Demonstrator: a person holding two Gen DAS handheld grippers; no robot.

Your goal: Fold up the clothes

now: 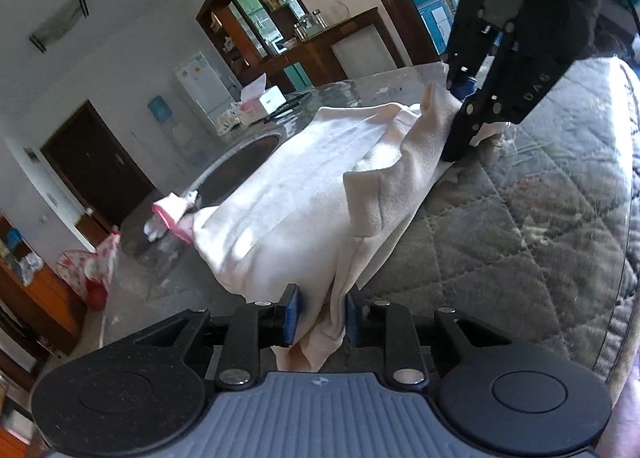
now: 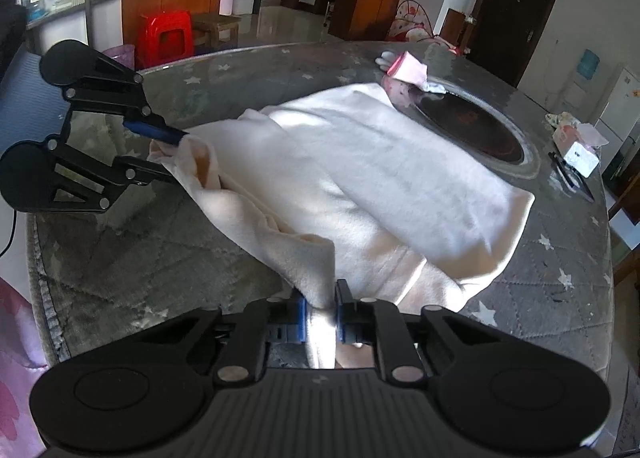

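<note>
A cream fleece garment [image 1: 288, 198] lies spread on the round quilted table, partly folded over itself; it also shows in the right wrist view [image 2: 380, 178]. My left gripper [image 1: 320, 316] is shut on one corner of the garment, which hangs between the blue pads. It shows from the side in the right wrist view [image 2: 176, 156], pinching that corner. My right gripper [image 2: 320, 314] is shut on another corner of the same edge. It shows in the left wrist view [image 1: 466, 118], gripping the cloth at the far end. The edge between both grippers is lifted slightly.
The table has a grey quilted cover [image 2: 160, 242] and a dark round inset [image 2: 472, 130]. A pink and white small cloth [image 2: 404, 70] lies by the garment's far edge. Tissue boxes [image 2: 576, 146] and a dark flat object [image 2: 568, 178] sit at the right rim. A red stool [image 2: 164, 34] stands beyond.
</note>
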